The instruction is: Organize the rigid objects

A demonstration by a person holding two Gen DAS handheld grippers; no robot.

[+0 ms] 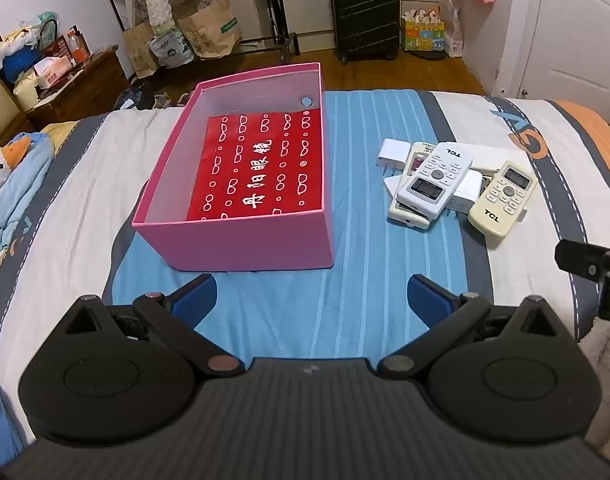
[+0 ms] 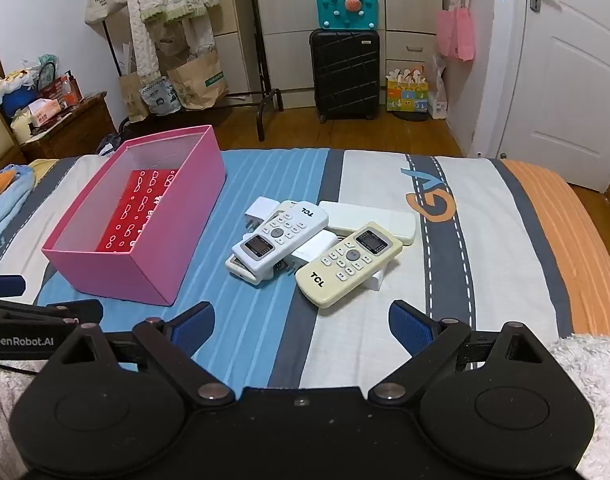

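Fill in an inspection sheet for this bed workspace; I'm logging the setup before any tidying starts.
Surface: striped bedspread, flat.
Job's things: open pink box holding a red packet; beside it, a pile with a white TCL remote, a cream TCL remote and white chargers.
Clutter: penguin plush at the bed's edge.
Grippers: left gripper and right gripper open, fingers empty.
Cables: nothing seen.
Surroundings: black suitcase, clothes rack, door.
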